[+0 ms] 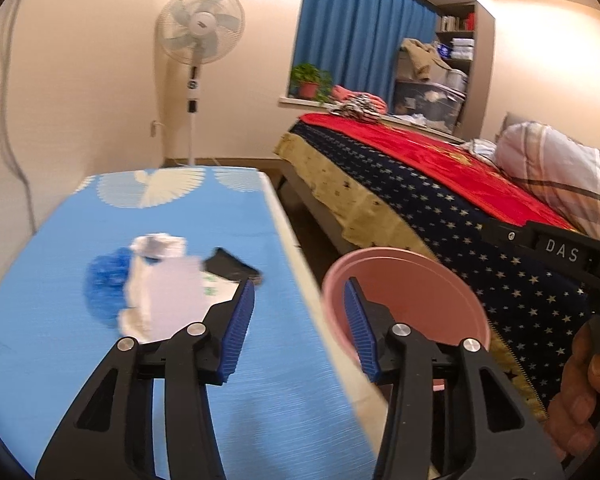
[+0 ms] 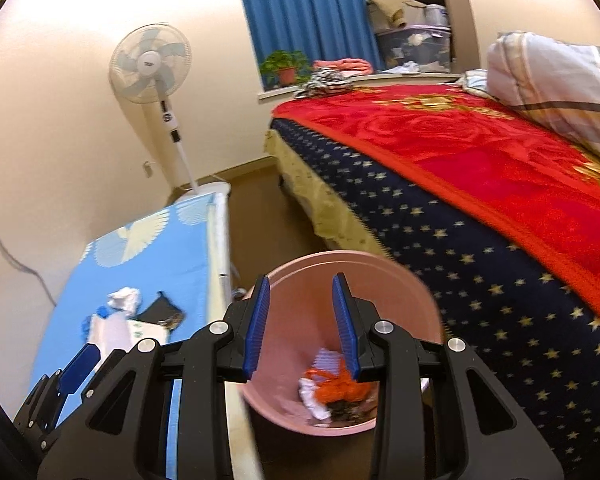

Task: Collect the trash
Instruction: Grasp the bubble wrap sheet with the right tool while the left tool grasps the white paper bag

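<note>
1. The left gripper point(image 1: 300, 308) hangs over the right edge of the table point(image 1: 100, 240), its jaws partly apart with nothing between them.
2. The trash pile lies on the blue cloth just left of and beyond the left gripper's left finger: a white sheet point(image 1: 172, 292), a crumpled tissue point(image 1: 158, 245), a blue wad point(image 1: 106, 280) and a black wrapper point(image 1: 232, 266).
3. The sheet's near corner runs behind that left finger; whether they touch cannot be told.
4. The blue wad is the farthest left, touching the sheet; the tissue sits at the far end of the pile; the wrapper lies on the right, just beyond the fingertip.
5. The pink bin point(image 1: 404, 300) stands on the floor between the table and the bed point(image 1: 420, 184), to the right of the left gripper, whose right finger shows in front of its rim.
6. The right gripper point(image 2: 300, 320) is poised above the bin's mouth, jaws partly apart and holding nothing.
7. In the bin's bottom, below and near the right gripper, lie an orange scrap point(image 2: 340, 386), a white scrap point(image 2: 312, 396) and dark bits point(image 2: 348, 410).
8. In the right wrist view the pile lies left of the right gripper, well apart from it, with the left gripper's fingers at the lower left.
9. A hand point(image 1: 588, 384) grips the right gripper's handle at the right edge of the left wrist view.
</note>
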